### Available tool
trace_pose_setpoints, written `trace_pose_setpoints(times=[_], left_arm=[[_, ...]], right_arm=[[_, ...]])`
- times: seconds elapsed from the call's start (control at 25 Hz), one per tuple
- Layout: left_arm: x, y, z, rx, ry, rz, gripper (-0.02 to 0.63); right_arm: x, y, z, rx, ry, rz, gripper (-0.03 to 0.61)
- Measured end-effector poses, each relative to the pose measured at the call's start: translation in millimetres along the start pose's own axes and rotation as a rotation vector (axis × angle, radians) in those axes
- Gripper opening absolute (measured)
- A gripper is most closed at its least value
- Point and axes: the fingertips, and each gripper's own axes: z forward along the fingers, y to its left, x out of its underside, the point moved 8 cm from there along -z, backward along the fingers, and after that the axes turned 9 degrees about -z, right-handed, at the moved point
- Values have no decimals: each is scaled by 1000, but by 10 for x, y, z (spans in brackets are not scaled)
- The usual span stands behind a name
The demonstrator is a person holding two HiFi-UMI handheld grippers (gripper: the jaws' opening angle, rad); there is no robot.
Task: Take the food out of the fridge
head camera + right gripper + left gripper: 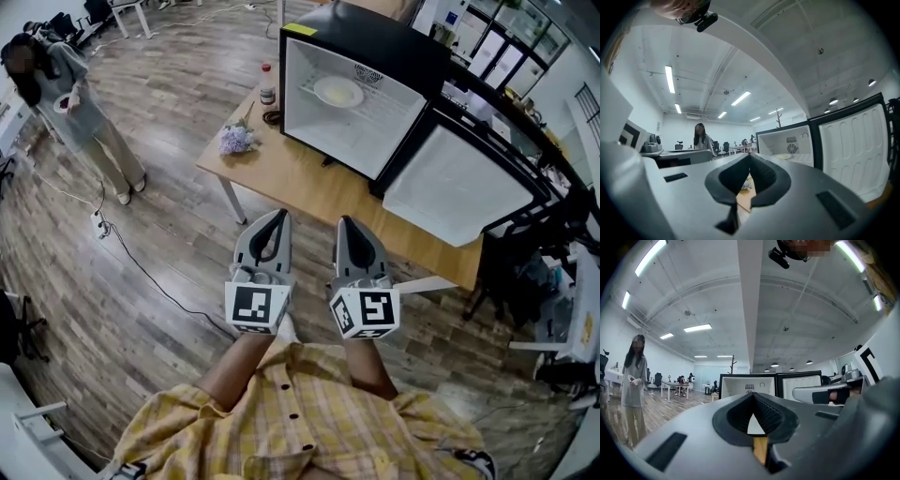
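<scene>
A small black fridge (375, 52) stands on a wooden table (281, 173) with its door (459, 183) swung open to the right. On its white shelf lies a pale plate of food (338, 91); the right gripper view shows this plate (783, 156) too. My left gripper (277, 217) and right gripper (347, 225) hover side by side in front of the table's near edge, well short of the fridge. Both point level at it, jaws together and empty. The left gripper view shows the fridge (747, 385) straight ahead past the closed tips (752, 394).
A bunch of pale purple flowers (236, 140) and a red-lidded jar (267, 84) sit on the table's left end. A person (80, 112) stands on the wood floor at far left, with a cable trailing nearby. Shelving and clutter fill the right side.
</scene>
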Motion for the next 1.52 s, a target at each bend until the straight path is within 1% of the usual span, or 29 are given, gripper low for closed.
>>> trace_pose_setpoints(times=[0.16,0.28,0.48,0.76,1.24,1.52], left_arm=[[54,87,55,14,17,-26,8],[57,131,99,25,16,-24,8],[84,154,127,38,30,-49,8],[135,158,253,74,37,-50,8],[183,210,785,114,60,-48,8],[199,283,1140,108,65,-48,8]], right_arm=[[31,36,86,3,27,-23,8],[22,55,127,16,36,-30,8],[20,63,102,42,50,-33,8],[50,10,156,59,48,-40,8],[105,-274,455,90,51,-35,8],[162,-472,789,76,59,-22,8]])
